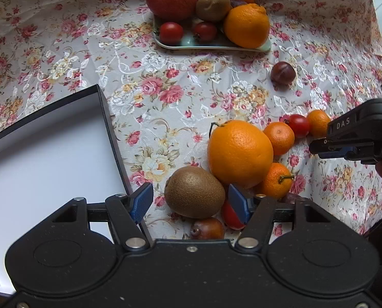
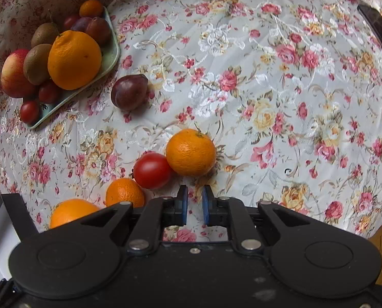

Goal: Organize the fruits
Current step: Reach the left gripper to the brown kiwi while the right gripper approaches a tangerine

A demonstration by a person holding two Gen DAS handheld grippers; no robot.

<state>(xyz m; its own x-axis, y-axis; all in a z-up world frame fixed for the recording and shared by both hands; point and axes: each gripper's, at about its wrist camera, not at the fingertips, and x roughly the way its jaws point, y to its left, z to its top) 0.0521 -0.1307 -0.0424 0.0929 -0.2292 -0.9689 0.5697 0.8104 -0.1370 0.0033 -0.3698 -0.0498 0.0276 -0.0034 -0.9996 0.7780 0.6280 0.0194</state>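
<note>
My left gripper (image 1: 191, 202) is open, its blue pads (image 1: 142, 201) on either side of a brown kiwi (image 1: 194, 192) on the floral cloth, with a gap at the left pad. A large orange (image 1: 239, 154), mandarins (image 1: 279, 138) and a cherry tomato (image 1: 298, 125) crowd just beyond the kiwi. My right gripper (image 2: 194, 205) hovers low with its pads a narrow slit apart and nothing between them. A mandarin (image 2: 191, 152) and the tomato (image 2: 152, 170) lie just ahead of it. A green tray (image 1: 211, 45) at the back holds an apple, kiwis, an orange and tomatoes.
A dark-rimmed box (image 1: 37, 154) with a white inside stands at the left, close to my left gripper. One plum (image 2: 129, 92) lies loose between the tray (image 2: 111, 56) and the fruit cluster. A tomato (image 1: 232, 215) and a plum (image 1: 207, 228) sit under my left gripper.
</note>
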